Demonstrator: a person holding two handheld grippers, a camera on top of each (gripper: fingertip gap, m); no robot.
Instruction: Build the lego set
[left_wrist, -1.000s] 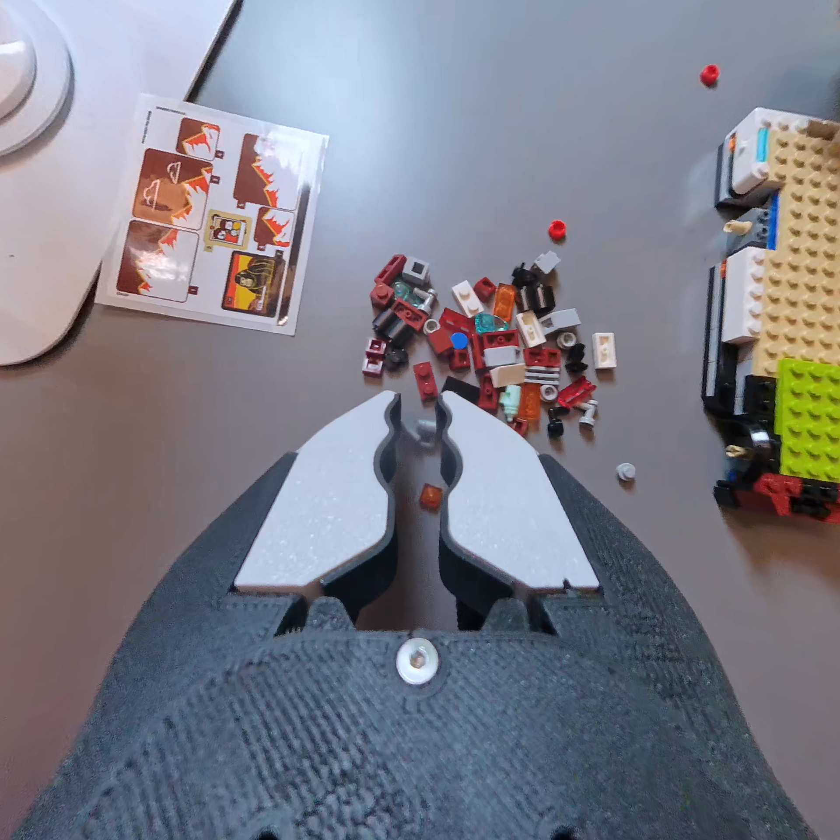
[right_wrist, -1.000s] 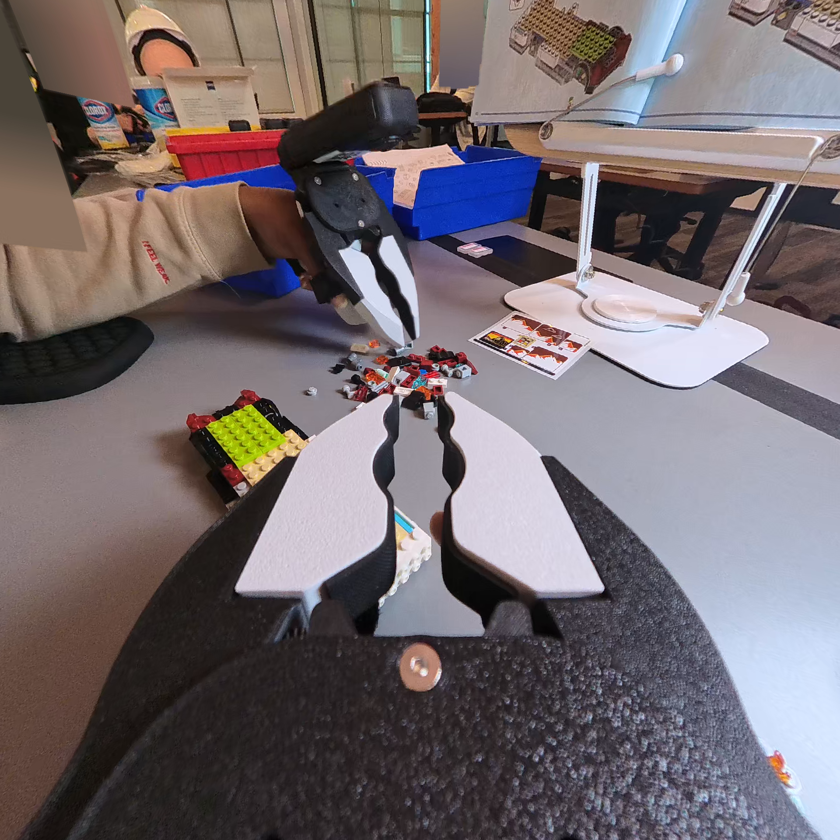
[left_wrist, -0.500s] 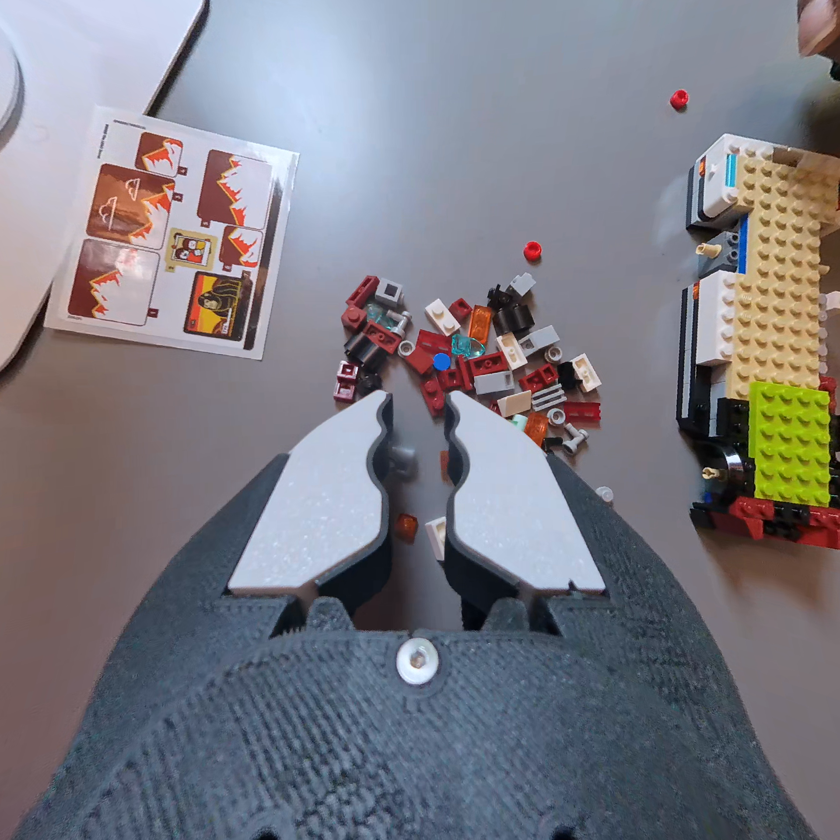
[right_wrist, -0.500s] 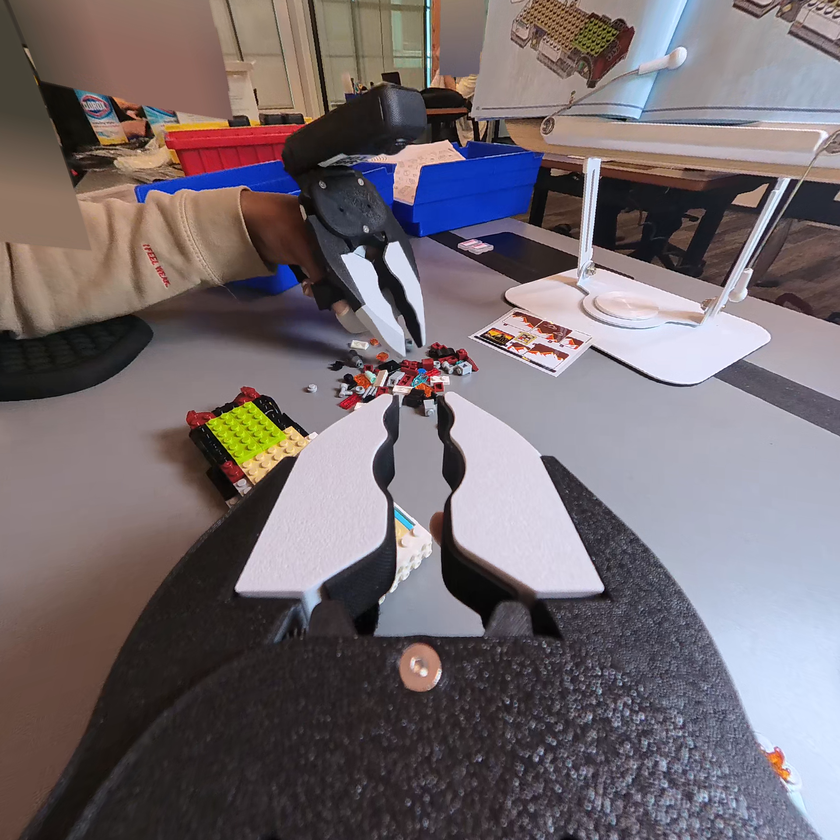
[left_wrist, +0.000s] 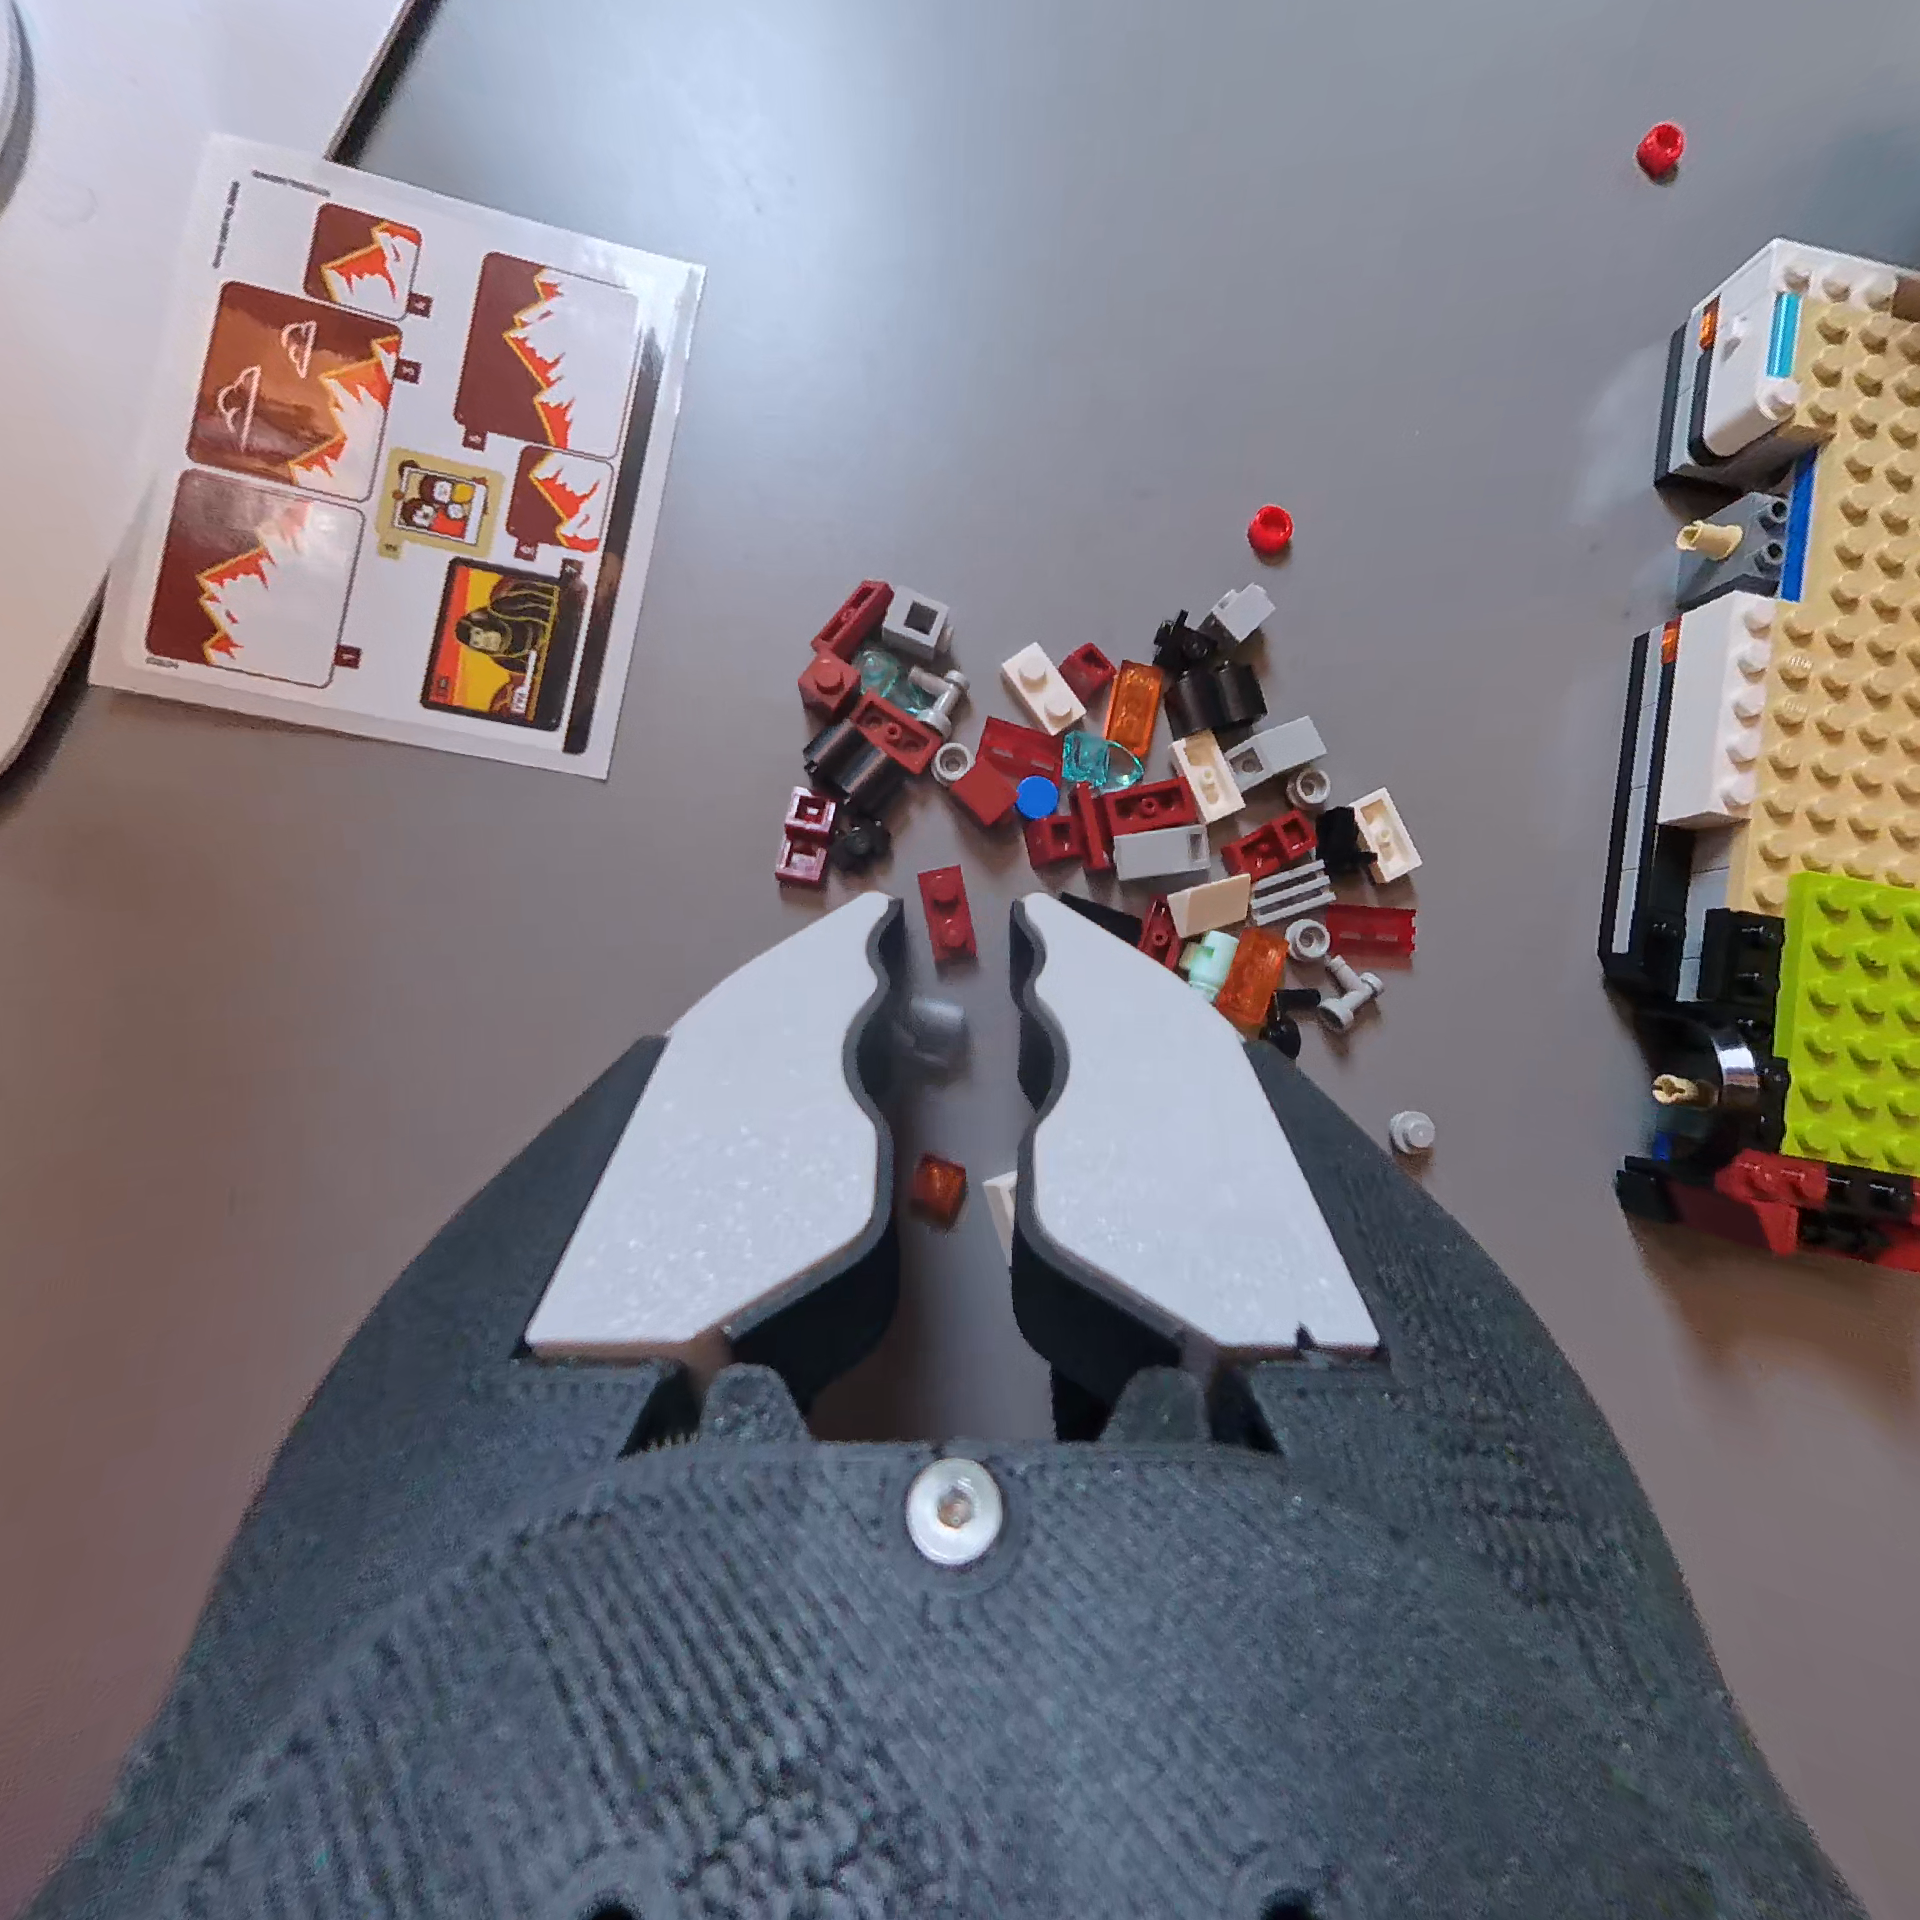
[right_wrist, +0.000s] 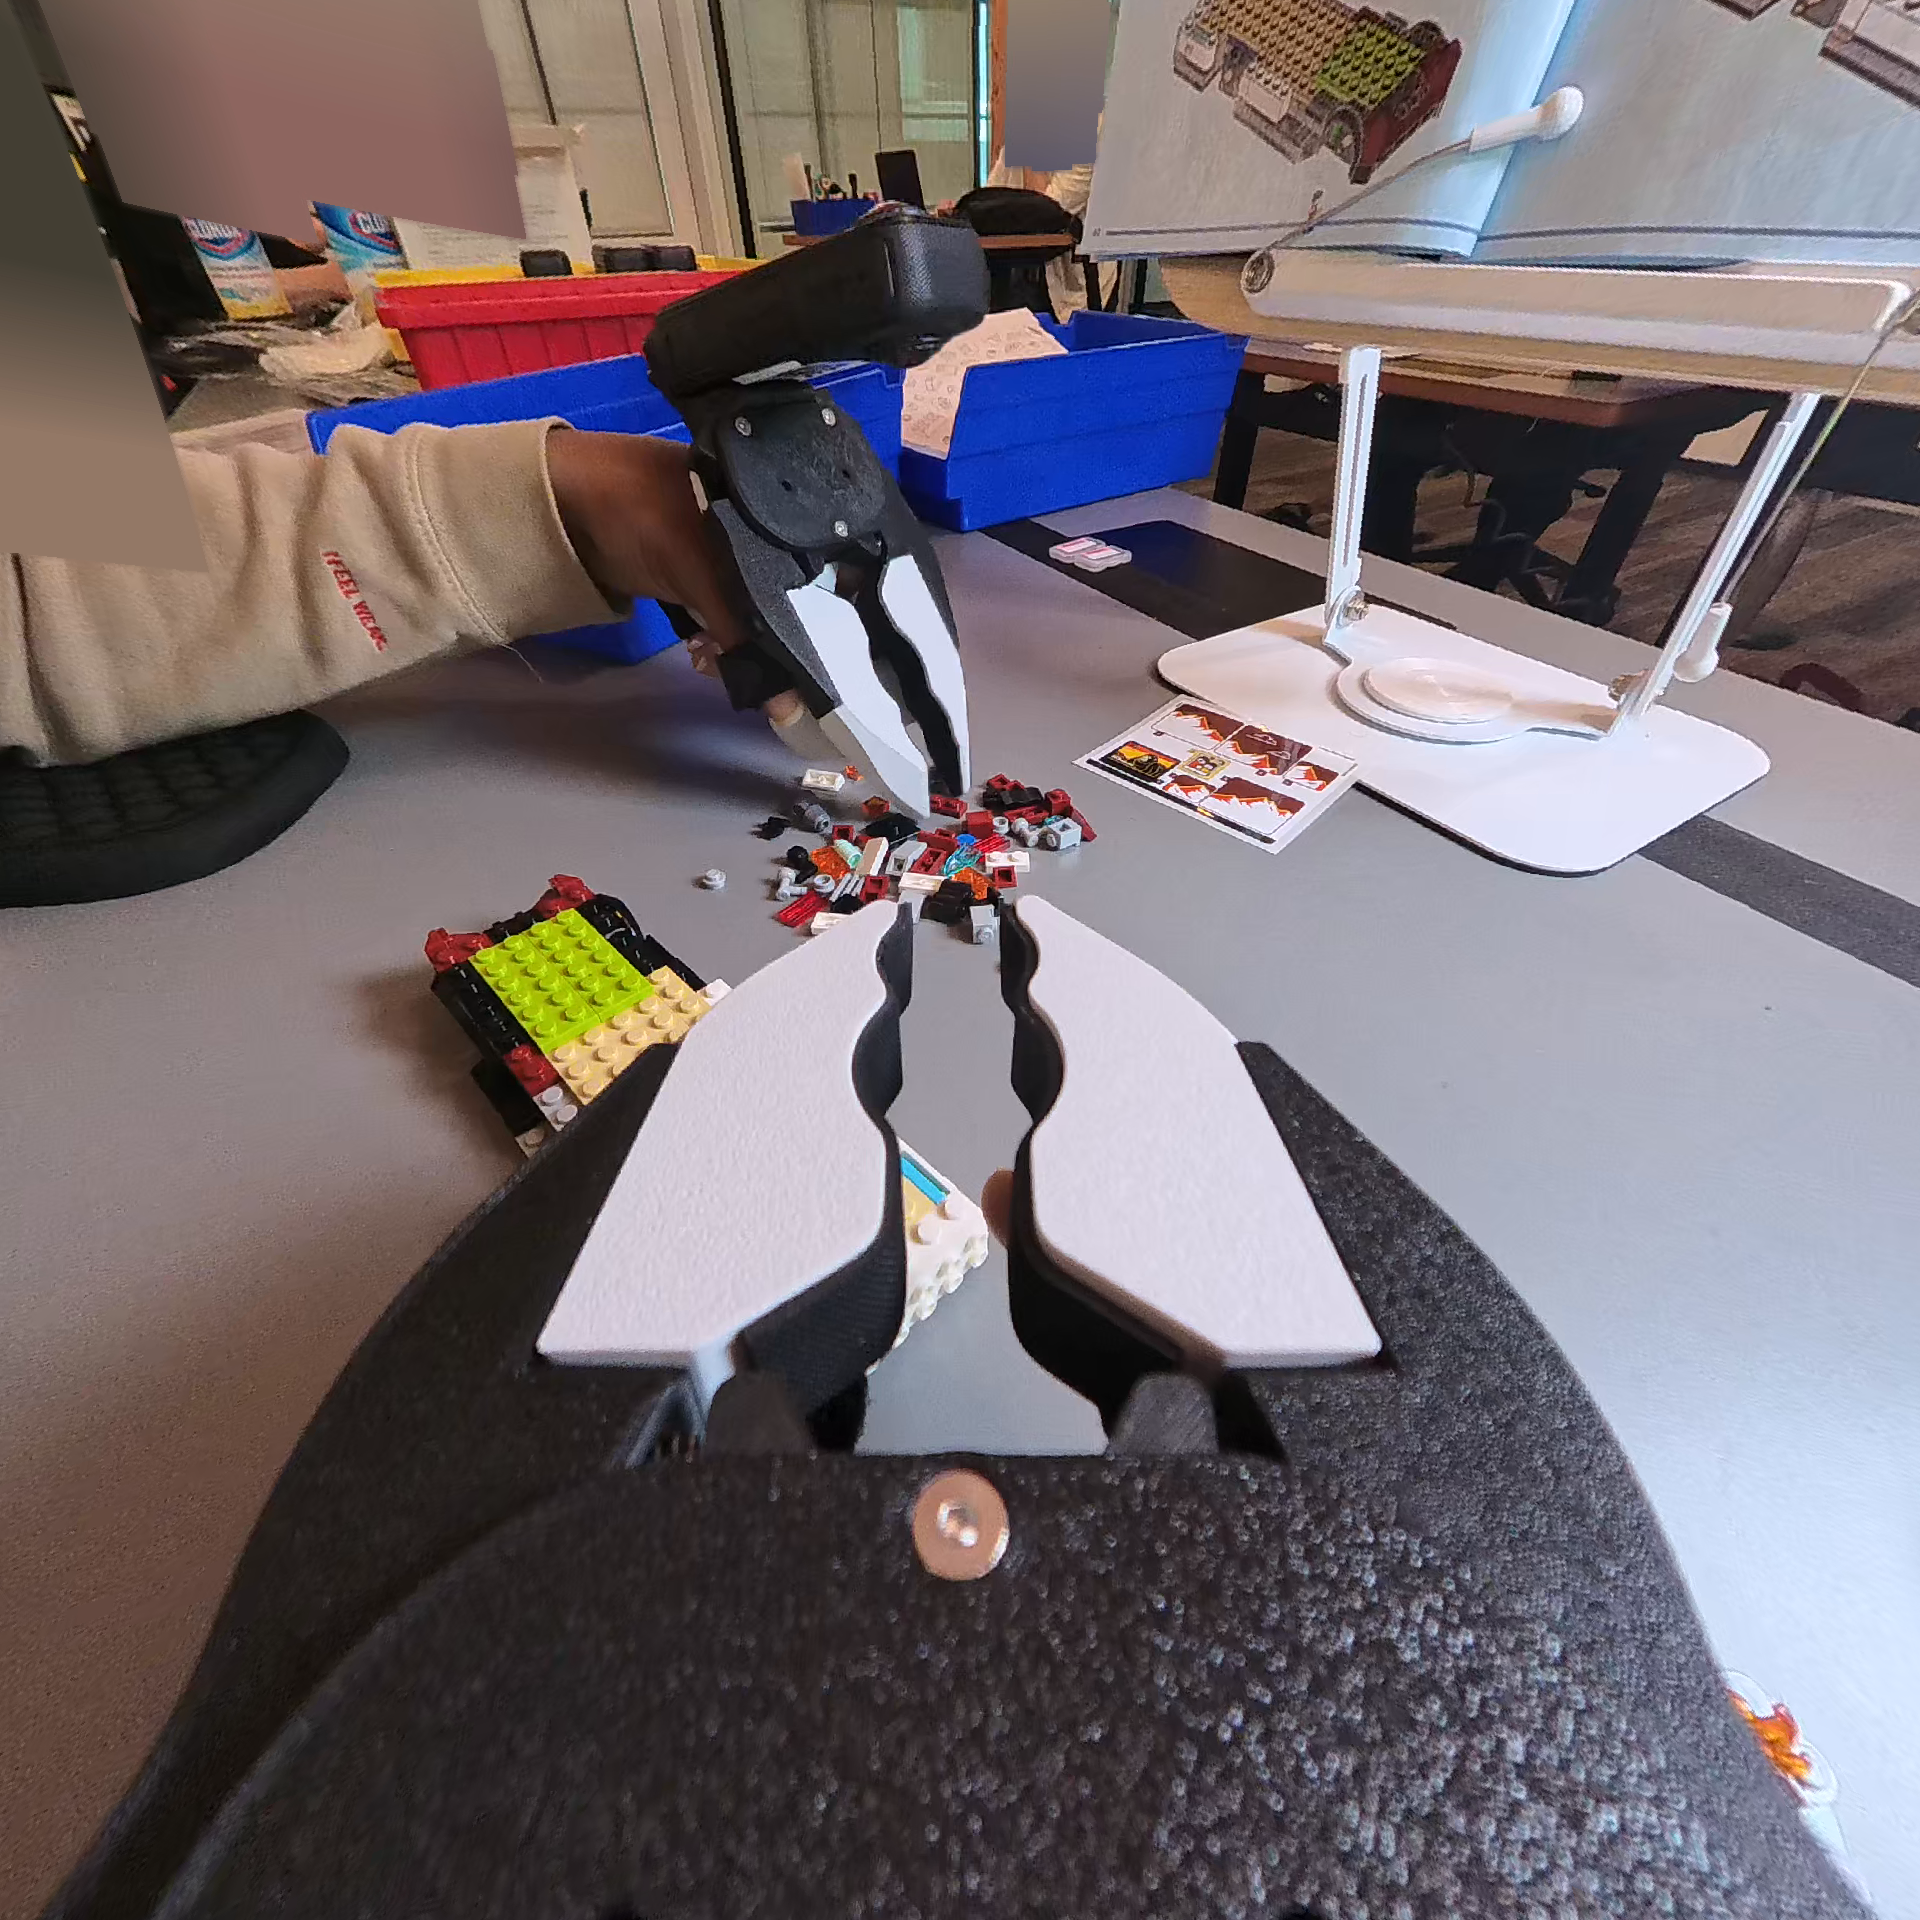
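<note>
Seen from above in the left wrist view, the landmark is the pile of small plastic bricks on the smooth grey desk. Left of the pile lies a glossy rectangular sticker sheet with brown and orange flame shapes; beyond that sheet, a corner of the flat white stand base shows. At the near edge of the pile, the left tool points down with its two pale, wavy-edged fingers parted. A dark red two-stud plate lies flat on the desk between the tips, with desk showing on either side of it, so the tool is released. A grey rounded piece sits against the inner curve of the left finger; whether it is gripped cannot be told. A small orange translucent piece lies on the desk nearer the tool body. Beyond the pile rests a red round stud. Right of the pile stands a part-built model with tan and lime-green studded plates, white blocks and black edging.

In the right wrist view, the right tool hovers on the near side of the pile, fingers parted with nothing between the tips. Its body, black and coarsely textured, overlaps a white end of the model.
</note>
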